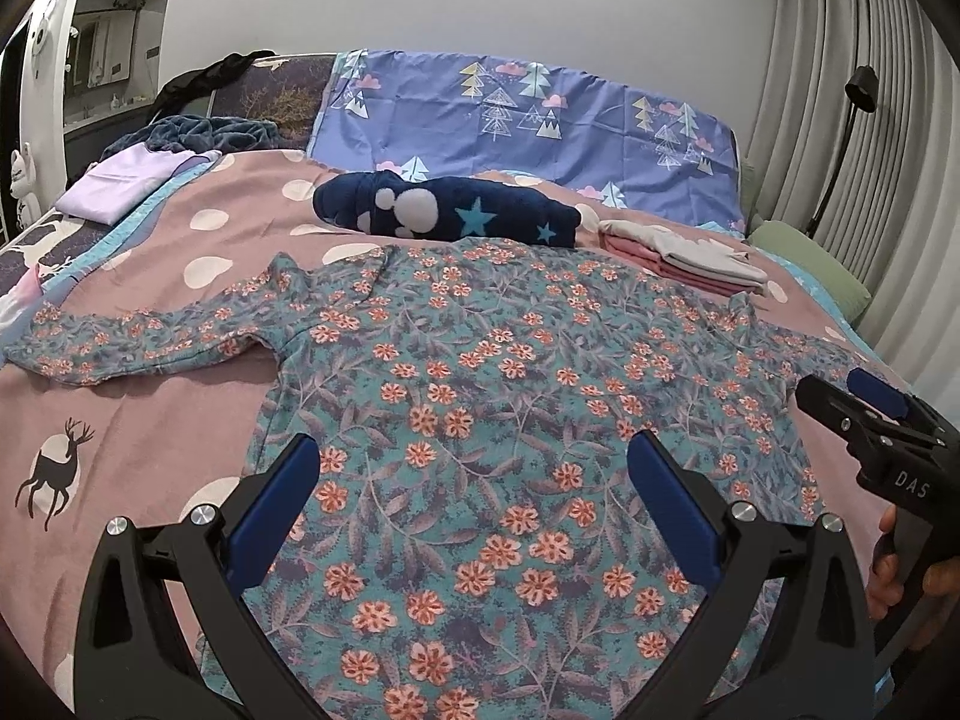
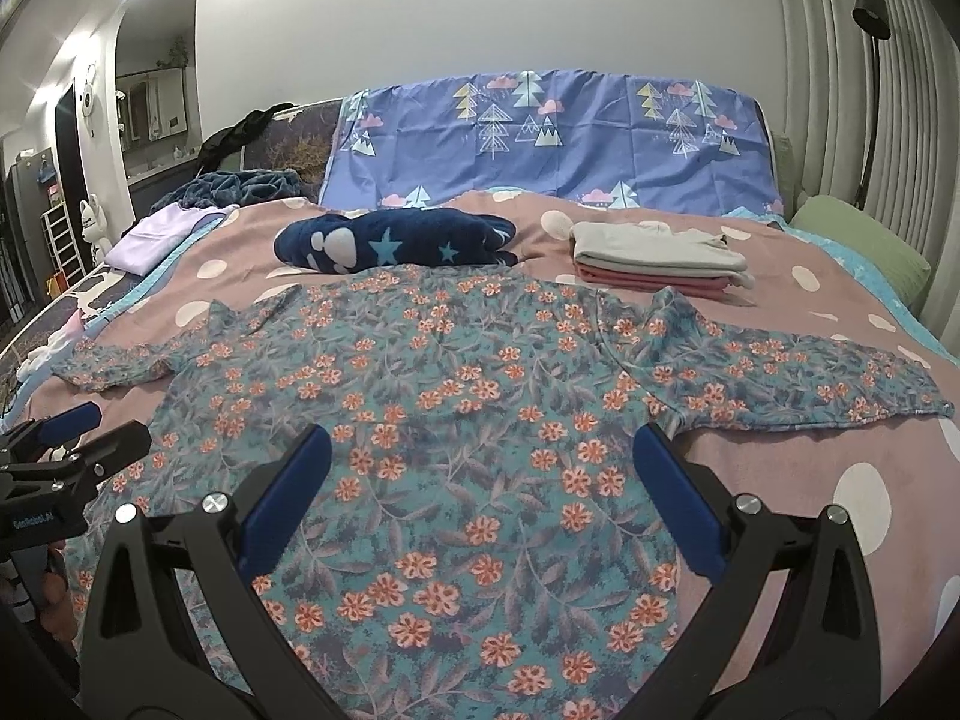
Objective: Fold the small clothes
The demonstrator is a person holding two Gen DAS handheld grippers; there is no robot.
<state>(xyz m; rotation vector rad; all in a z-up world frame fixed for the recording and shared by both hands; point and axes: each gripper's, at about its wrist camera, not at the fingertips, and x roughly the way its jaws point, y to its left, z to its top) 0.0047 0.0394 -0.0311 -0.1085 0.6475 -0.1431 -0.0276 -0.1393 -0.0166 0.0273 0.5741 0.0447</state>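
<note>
Hovering both tools over the floral shirt (image 1: pixel 480 396), I have nothing gripped: my left hand-held gripper (image 1: pixel 474 492) has its blue pads spread wide apart, and my right hand-held gripper (image 2: pixel 480 480) is spread the same way. The shirt lies flat on the bed (image 1: pixel 150 432), its hem toward me and its neck toward the navy star-print bundle (image 1: pixel 444 210), so the body's long axis runs away from me while the two sleeves stretch out sideways. It looks like thin, limp cloth, light and likely to sag and wrinkle wherever it isn't supported, so I judge a single-layer pinch at an edge will serve best. The left sleeve (image 1: pixel 132 336) and right sleeve (image 2: pixel 798 372) are the natural places to take hold, near each cuff. A folded grey and pink stack (image 2: pixel 654 264) sits beyond the right shoulder.
</note>
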